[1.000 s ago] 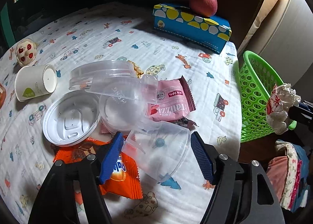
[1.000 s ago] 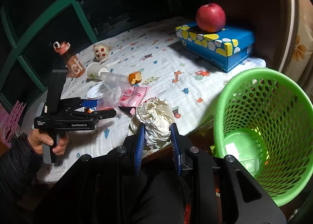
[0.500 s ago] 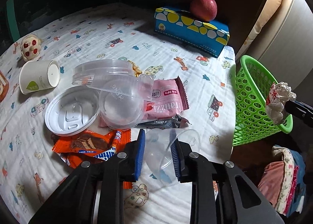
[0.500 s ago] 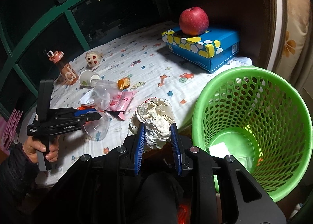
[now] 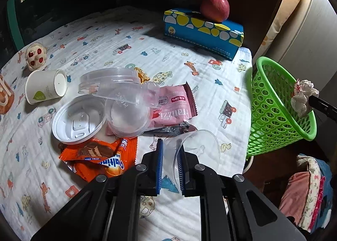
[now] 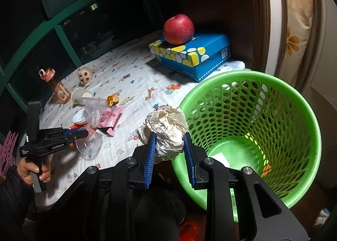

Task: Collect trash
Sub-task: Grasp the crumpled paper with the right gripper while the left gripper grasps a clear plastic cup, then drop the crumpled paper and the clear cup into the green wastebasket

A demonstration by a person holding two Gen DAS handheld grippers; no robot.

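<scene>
Now that my left tongs [image 5: 170, 165] have closed on the clear plastic cup's [image 5: 195, 148] wall, lifting it from the trash pile on the bed [image 5: 147, 55], my right tongs [image 6: 169, 152], clenched on the crumpled paper ball [image 6: 166, 131], have reached the green basket's [image 6: 294, 114] rim; dropping comes next.

The left wrist view looks low and close across the table [image 5: 147, 55] toward the far blue box [image 5: 202, 30]. The right wrist view sits higher, off the table's right edge, above the green basket [image 6: 250, 76] — both share box, apple [image 6: 178, 29] and basket.
</scene>
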